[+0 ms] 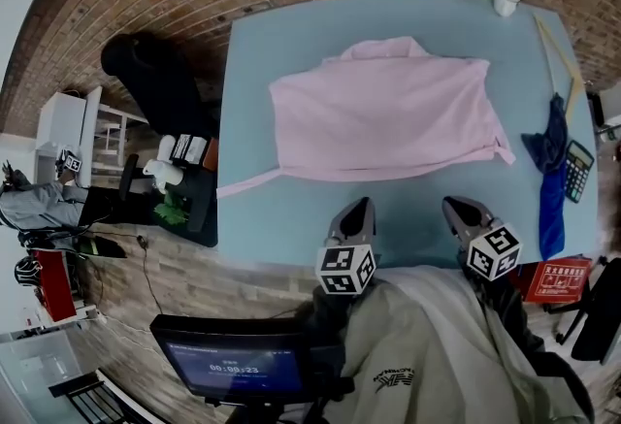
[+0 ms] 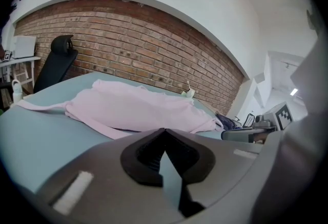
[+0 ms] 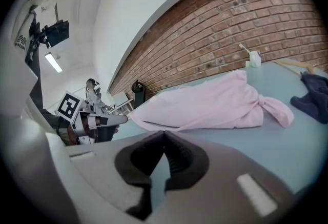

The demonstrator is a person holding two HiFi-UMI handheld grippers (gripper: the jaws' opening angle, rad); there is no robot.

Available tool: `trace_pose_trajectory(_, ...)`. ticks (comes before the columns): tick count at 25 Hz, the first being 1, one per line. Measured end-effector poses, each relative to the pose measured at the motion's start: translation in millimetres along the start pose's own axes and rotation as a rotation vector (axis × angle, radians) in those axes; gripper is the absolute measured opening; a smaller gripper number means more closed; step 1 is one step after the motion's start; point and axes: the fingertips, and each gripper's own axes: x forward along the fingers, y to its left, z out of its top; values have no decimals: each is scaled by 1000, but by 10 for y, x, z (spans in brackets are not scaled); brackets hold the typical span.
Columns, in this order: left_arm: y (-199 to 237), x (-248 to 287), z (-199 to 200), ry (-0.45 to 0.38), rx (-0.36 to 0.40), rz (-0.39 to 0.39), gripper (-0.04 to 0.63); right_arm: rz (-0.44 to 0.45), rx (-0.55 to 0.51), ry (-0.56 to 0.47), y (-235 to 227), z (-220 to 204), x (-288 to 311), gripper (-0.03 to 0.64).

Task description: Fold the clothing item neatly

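Two sets of tongs, the left tongs [image 1: 356,211] and the right tongs [image 1: 463,210], are pressed fully together, empty. The pink garment [image 1: 388,116] lies flat on the teal surface [image 1: 281,213] straight ahead of both tongs, well apart from them, with its long axis crosswise. The right tongs are nearer its twisted right corner [image 1: 503,152] (the left corner trails a narrow strip [image 1: 247,184]). The cloth looks thin, soft and lightly creased.
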Motion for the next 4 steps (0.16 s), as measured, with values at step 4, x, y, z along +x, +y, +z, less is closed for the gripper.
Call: trace_pose_trajectory(4, -32, 24, -16, -1, 1, 3, 8, 7, -2, 0, -44, -3, -7, 2)
